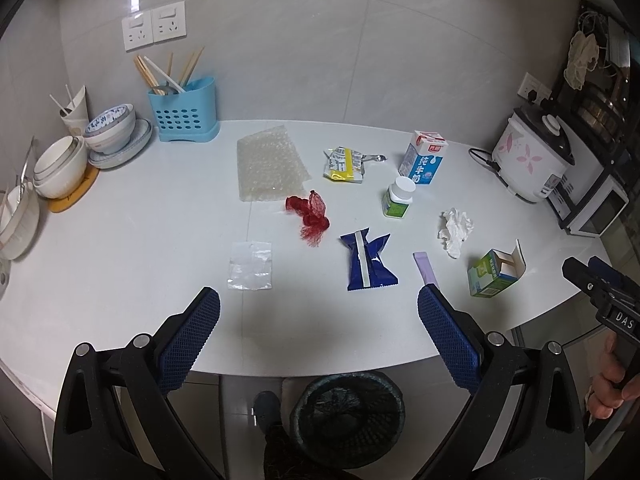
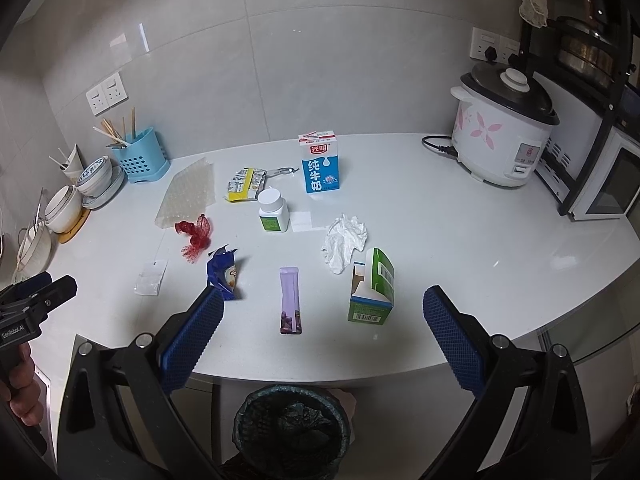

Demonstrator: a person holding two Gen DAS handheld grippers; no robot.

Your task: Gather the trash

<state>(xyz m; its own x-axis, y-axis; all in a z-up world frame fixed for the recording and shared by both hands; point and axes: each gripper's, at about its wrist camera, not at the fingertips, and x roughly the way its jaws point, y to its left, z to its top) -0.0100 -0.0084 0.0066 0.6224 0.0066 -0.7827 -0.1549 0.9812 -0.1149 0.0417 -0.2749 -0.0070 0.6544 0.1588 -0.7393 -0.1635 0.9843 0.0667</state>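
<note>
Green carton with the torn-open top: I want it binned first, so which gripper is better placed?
Probably the right gripper: the green carton lies just ahead between its open fingers. From the left gripper, it sits far right.

Red net [image 1: 310, 216], blue wrapper [image 1: 370, 261]

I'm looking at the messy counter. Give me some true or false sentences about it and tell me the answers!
1. Both tongs, left tongs and right tongs, are open and empty. True.
2. The blue-and-white milk carton lies flat. False: it stands upright.
3. The black mesh trash bin sits on the white counter. False: it is on the floor below.
4. The crumpled white tissue lies beside the green open box. True.
</note>
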